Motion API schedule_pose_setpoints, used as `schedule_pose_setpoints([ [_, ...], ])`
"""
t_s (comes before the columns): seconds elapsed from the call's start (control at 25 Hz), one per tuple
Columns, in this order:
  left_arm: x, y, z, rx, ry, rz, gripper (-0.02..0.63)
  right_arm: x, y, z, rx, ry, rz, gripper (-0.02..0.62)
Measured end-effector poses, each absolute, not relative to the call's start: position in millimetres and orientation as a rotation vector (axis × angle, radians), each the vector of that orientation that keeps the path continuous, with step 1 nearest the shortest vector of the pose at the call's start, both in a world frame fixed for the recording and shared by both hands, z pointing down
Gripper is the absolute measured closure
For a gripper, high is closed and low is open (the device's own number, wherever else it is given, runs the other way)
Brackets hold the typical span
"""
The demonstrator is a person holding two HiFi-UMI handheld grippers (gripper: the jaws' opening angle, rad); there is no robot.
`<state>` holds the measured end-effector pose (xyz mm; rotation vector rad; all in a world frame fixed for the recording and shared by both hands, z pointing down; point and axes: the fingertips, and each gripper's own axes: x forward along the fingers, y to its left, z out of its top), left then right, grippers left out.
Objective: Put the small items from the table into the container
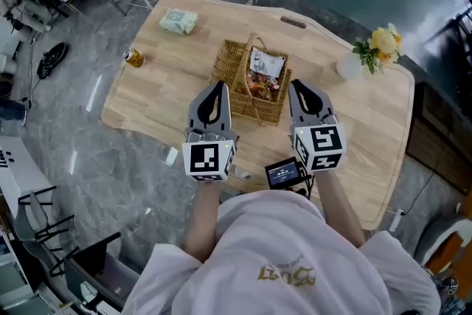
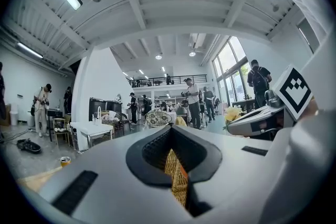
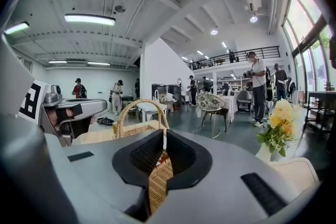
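you hold both grippers low over the near side of a wooden counter (image 1: 346, 122), one at each side of a wicker basket (image 1: 228, 55) that stands in the middle. the left gripper (image 1: 218, 85) points level at the basket's near left corner; its jaws meet at the tips and clamp nothing, and only basket weave shows through the gap behind the tips. the right gripper (image 1: 296, 85) tilts slightly down beside the basket's right wall; its jaws stand a thin slit apart, with nothing pressed between them, and the weave and the arched handle show beyond. whether either gripper touches the basket cannot be told. snack bags (image 1: 265, 66) already lie inside the basket. a green packet (image 1: 178, 21) lies at the far left of the counter, and a can (image 1: 134, 57) stands at its left edge, both well apart from the grippers. flowers (image 1: 380, 46) stand at the far right.
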<state>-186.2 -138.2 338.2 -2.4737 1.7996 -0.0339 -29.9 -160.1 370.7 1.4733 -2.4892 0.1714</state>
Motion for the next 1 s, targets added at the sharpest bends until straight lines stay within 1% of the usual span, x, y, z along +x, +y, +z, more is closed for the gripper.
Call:
schedule_pose_setpoints([
  [0.12,-178.0,-129.6,329.3,-2.470,1.779,-0.016,0.601,-23.9,-147.0,365.5,1.483,-2.486,0.135,0.575],
  [0.24,-170.1,-124.0,324.8,-2.477,1.757,-0.010,0.601,-19.8,-136.8,361.2,1.495,-2.473,0.090,0.575],
  [0.4,-162.3,-116.5,321.8,-2.487,1.738,-0.014,0.601,-14.1,-127.2,361.9,1.507,-2.485,0.128,0.575],
  [1.0,-161.2,-108.9,326.7,-2.494,1.738,-0.047,0.601,-14.9,-120.9,355.7,1.526,-2.491,0.121,0.575],
])
